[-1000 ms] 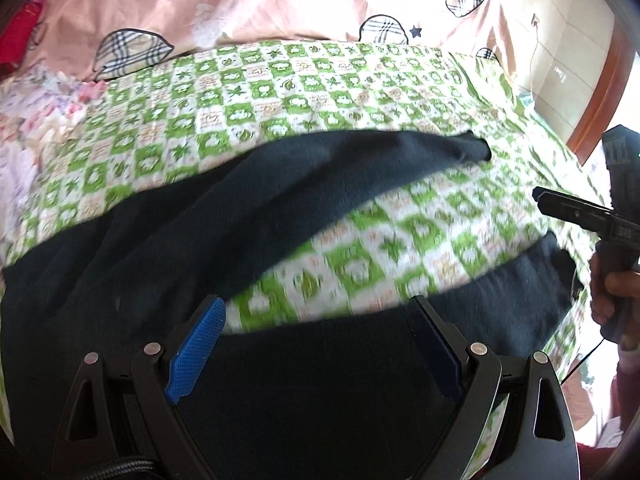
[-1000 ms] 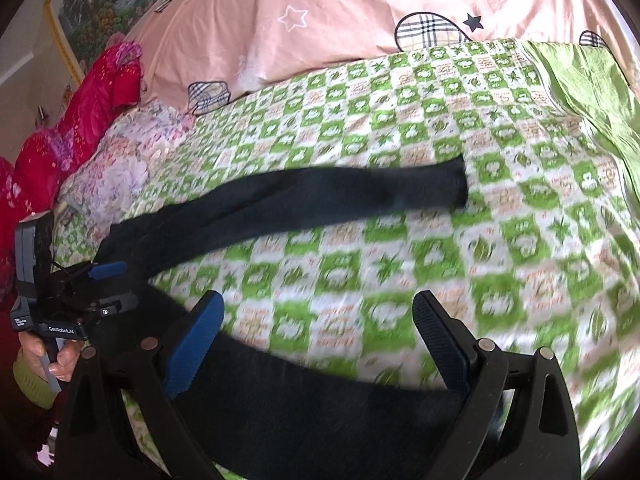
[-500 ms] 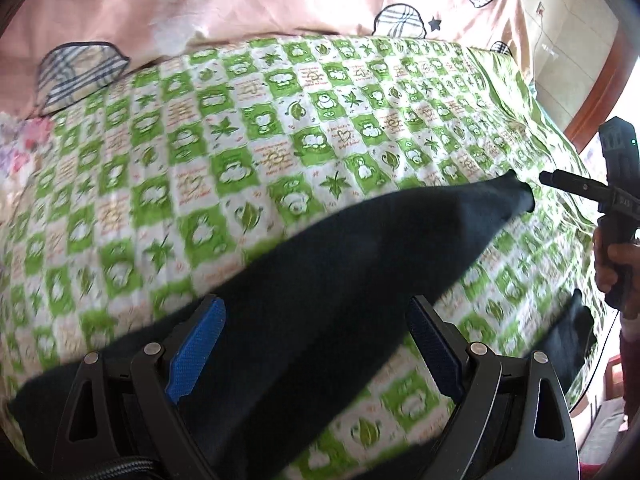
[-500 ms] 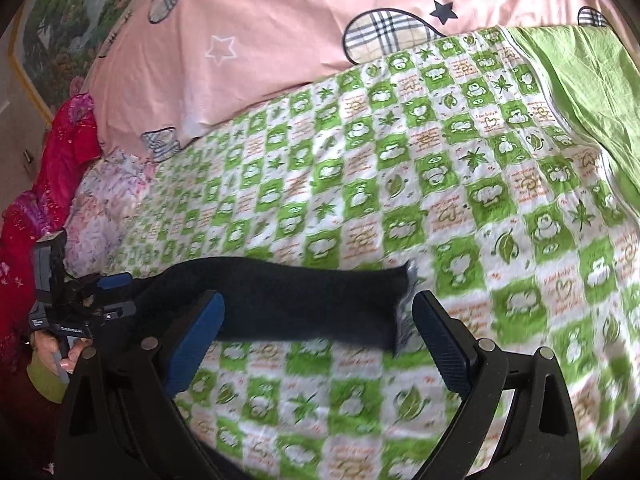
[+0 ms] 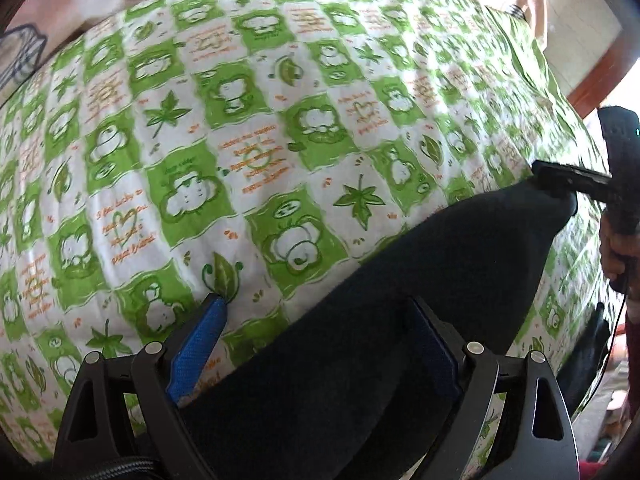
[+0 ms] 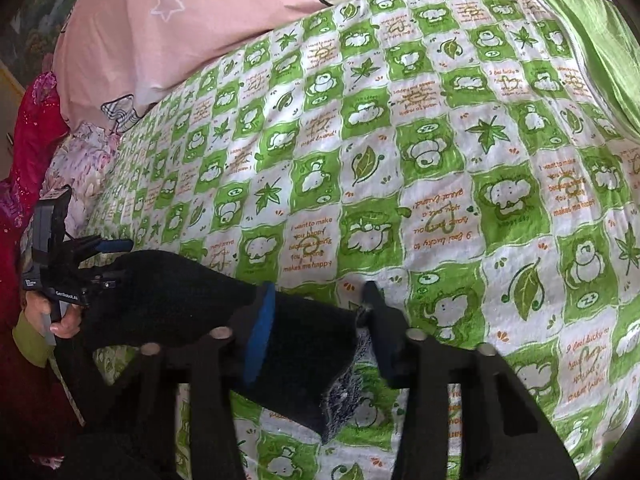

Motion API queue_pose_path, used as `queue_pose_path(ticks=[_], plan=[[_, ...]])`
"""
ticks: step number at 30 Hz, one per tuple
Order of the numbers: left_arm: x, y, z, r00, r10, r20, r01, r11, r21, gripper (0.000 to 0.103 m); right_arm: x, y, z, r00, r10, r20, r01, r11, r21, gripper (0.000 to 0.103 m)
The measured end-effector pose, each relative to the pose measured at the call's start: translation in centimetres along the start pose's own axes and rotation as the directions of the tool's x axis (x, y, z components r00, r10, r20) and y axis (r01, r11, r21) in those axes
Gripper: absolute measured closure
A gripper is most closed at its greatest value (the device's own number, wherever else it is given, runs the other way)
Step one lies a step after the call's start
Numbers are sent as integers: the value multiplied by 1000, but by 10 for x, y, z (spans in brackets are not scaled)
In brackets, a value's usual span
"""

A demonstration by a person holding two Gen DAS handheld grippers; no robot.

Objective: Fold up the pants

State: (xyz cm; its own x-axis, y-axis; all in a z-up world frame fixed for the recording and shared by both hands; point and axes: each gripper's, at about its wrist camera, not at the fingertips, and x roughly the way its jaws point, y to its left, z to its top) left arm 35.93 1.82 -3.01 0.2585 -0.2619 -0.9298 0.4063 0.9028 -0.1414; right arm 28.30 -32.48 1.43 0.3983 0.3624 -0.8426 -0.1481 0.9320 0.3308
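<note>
**Pants leg held at the cuff, ready to be carried across**

The dark pants [image 5: 420, 304] lie on the bed, over the green-and-white checked sheet [image 5: 248, 128], with one leg raised off it. The right hand-held gripper [image 6: 316, 316] has that leg's cuff between its fingers, which have come in close around the fabric; from the left wrist view it looks pinched on the cuff tip, so I'd call it clamped on the pants. The left hand-held gripper [image 5: 316, 340] sits with its blue pads wide apart, dark cloth between and under them but nothing squeezed.

To my eye the step is laying this leg over the other one. It would go best if the right hand kept the cuff taut and low, and brought it across so the edges line up. The left could bite on the cloth nearer the waist first, so the leg does not drag or bunch. The knit looks soft and likely to sag in the middle.

As for writing: the sheet carries orange script, "I want to make you happy" among it. The left gripper's body, seen from the right wrist, has a small white label I read as "GenRobot.AI". The pink quilt [image 6: 192, 20] shows stars and plaid hearts, no words.
</note>
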Motion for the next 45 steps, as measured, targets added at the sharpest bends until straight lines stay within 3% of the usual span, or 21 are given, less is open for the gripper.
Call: queue_pose_path(ticks=[1, 3, 5, 6, 13, 22, 31, 45], plan=[[-1, -4, -1, 1000, -5, -2, 5, 1000, 26, 27, -1, 1, 0, 1000, -1, 3, 1, 1000, -7, 92], [-6, -17, -4, 999, -36, -9, 37, 996, 87, 70, -11, 6, 0, 999, 7, 41, -6, 1000, -25, 93], [-13, -28, -8, 1000, -31, 1, 30, 993, 117, 89, -19, 7, 0, 998, 13, 56, -11, 999, -31, 95], [-18, -32, -10, 1000, -13, 23, 10, 992, 128, 93, -26, 9, -2, 997, 17, 72, -14, 999, -36, 95], [-68, -58, -47, 988, -17, 153, 2, 995, 102, 99, -66, 21, -28, 990, 52, 132, -41, 996, -81, 95], [-110, -98, -131, 973, -32, 228, 18, 998, 63, 99, -101, 45, -96, 988, 44, 145, -18, 984, -176, 95], [-122, -131, -206, 964, -72, 257, 61, 997, 52, 99, -127, 51, -157, 989, 27, 143, 7, 972, -235, 95], [-109, -162, -254, 968, -122, 218, 98, 988, 117, 98, -132, 58, -212, 991, -60, 115, 99, 927, -362, 95]])
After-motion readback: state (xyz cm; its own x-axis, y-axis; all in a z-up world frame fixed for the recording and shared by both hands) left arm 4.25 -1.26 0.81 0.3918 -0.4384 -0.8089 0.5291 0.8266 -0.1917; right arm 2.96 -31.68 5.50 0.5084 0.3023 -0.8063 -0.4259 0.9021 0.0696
